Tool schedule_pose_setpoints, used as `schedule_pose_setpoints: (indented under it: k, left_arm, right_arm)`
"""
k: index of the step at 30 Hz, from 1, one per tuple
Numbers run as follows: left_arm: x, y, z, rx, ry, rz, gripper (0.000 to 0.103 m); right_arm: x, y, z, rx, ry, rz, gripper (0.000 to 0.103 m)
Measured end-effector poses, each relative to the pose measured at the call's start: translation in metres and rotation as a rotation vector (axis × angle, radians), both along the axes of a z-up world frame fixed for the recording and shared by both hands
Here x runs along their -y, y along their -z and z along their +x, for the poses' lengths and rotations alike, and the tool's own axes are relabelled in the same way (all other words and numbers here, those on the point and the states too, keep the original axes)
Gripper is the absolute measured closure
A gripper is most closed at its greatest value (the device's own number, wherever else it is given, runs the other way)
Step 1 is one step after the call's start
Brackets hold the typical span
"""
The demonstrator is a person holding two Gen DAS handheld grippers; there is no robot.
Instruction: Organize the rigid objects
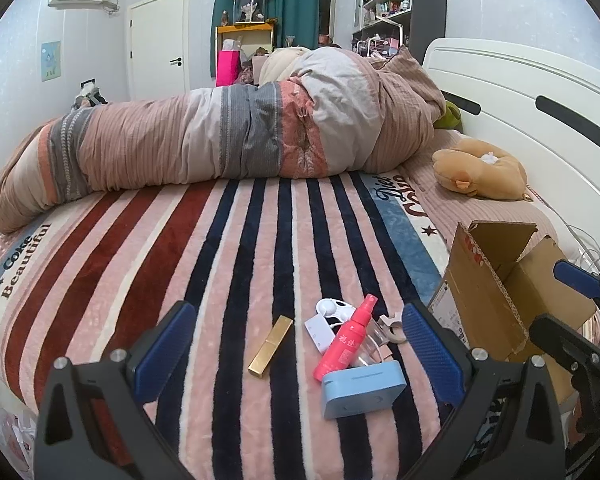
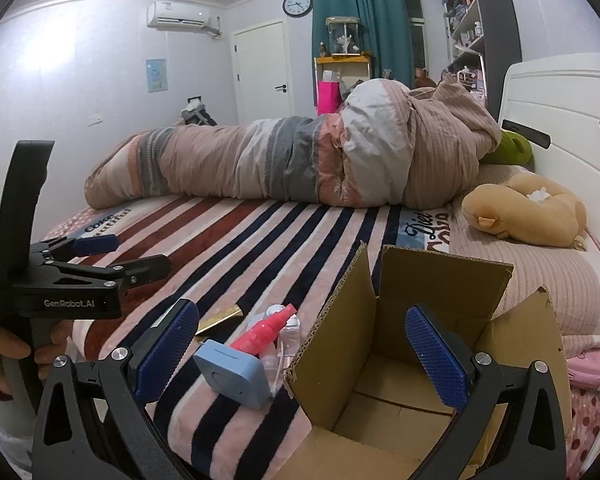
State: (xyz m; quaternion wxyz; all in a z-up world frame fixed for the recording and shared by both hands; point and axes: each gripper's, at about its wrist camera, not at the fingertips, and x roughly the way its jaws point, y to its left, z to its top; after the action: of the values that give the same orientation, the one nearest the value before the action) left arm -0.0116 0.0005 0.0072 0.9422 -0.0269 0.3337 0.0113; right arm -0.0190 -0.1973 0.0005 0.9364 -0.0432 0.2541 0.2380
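Left wrist view: left hand-held gripper [image 1: 296, 344] spread wide, empty, framing the pink spray bottle [image 1: 343, 344] and gold tube [image 1: 270, 346] at twelve o'clock.

Right wrist view: right hand-held gripper [image 2: 300, 354] apart, empty; open cardboard box [image 2: 440, 280] waiting at one o'clock to receive them.

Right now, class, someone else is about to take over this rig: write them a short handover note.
Left gripper: open, empty, over the items on the striped blanket.
Right gripper: open, empty, over the cardboard box.
Done: nothing; the box looks empty.
Left: gold tube, pink spray bottle, blue case, white pieces and a clear bottle, all beside the box.
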Motion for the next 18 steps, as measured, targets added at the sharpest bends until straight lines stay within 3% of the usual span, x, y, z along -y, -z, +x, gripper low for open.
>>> schedule_pose_setpoints:
  k: [18]
  left_arm:
    - [0.001, -0.0044, -0.0071, 0.008, 0.006, 0.001, 0.0]
  right_arm:
    - [0.0037, -0.0041, -0.0027, -0.005, 0.02, -0.003, 0.0]
